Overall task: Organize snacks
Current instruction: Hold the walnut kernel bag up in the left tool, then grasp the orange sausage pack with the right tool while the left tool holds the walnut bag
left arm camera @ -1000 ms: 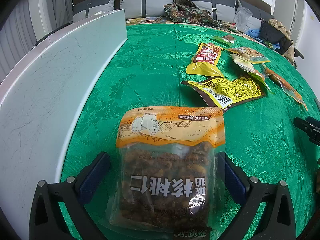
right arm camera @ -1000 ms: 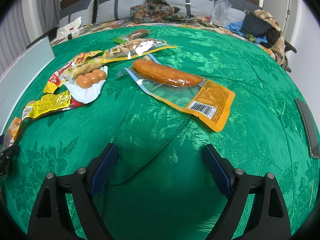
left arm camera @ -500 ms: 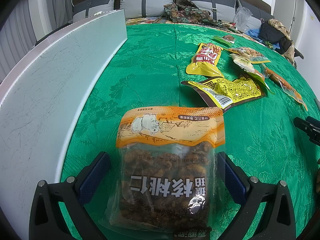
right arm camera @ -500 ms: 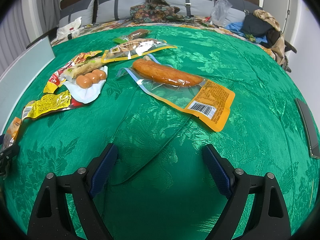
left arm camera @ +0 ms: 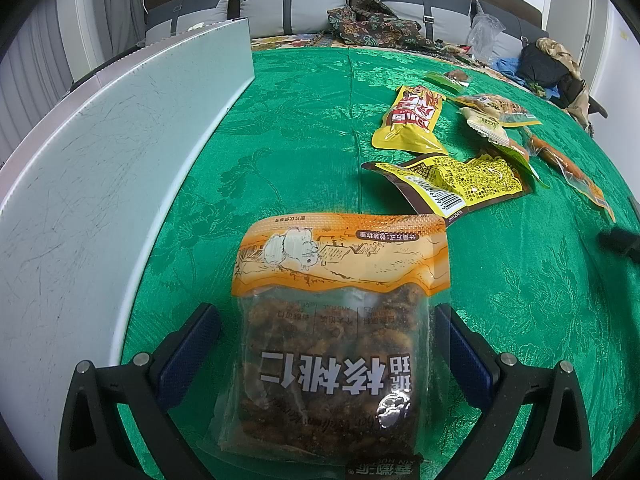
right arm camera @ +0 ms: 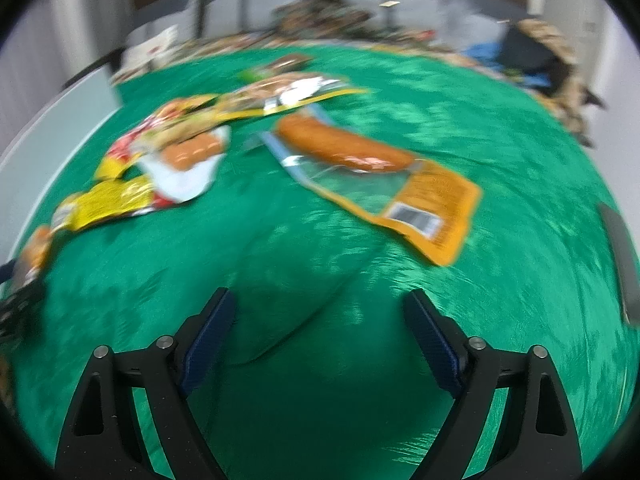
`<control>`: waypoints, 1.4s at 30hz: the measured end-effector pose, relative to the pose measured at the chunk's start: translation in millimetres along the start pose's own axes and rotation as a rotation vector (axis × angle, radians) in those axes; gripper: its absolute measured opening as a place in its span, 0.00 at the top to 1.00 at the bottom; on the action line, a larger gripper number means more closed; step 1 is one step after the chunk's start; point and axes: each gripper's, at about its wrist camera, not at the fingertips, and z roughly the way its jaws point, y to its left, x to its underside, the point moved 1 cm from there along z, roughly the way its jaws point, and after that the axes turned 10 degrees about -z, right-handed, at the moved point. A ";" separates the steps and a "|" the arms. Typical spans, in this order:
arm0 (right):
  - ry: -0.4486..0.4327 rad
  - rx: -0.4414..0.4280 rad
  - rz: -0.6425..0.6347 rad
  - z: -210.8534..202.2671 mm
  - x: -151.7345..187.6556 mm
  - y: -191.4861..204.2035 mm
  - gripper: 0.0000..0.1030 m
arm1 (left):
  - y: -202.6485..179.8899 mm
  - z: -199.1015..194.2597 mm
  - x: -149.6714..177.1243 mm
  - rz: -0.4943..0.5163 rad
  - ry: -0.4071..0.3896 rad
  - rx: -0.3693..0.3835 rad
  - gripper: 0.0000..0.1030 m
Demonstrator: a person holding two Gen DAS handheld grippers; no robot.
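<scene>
Walnut bag (left arm camera: 340,320) between open left jaws | white board (left arm camera: 100,168) left | sausage pack (right arm camera: 376,172) ahead

1. The left tool (left arm camera: 328,344) sits low over the tabletop (left arm camera: 304,120), its two blue-padded fingers (left arm camera: 188,344) spread wide apart, one on each side of a walnut snack bag (left arm camera: 340,320).
2. The right tool (right arm camera: 320,332) is likewise spread wide, with only cloth between its fingers (right arm camera: 210,336).
3. The right view is smeared, so that tool is probably in motion.
</scene>
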 end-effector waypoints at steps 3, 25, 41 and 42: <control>-0.093 -0.134 0.014 -20.6 -19.8 -27.1 0.14 | -0.1 0.1 -0.2 0.000 0.000 0.000 0.00; 0.299 -0.120 -0.164 85.5 -123.9 -43.5 0.61 | -2.4 -1.0 -6.3 0.068 0.146 0.016 0.03; 0.183 -0.481 0.164 1.5 -102.4 -72.9 0.39 | 17.0 -25.4 8.9 -0.011 0.071 0.122 0.36; 0.189 -0.480 0.130 0.5 -101.7 -64.4 0.31 | 17.2 -25.8 9.6 -0.015 0.069 0.123 0.36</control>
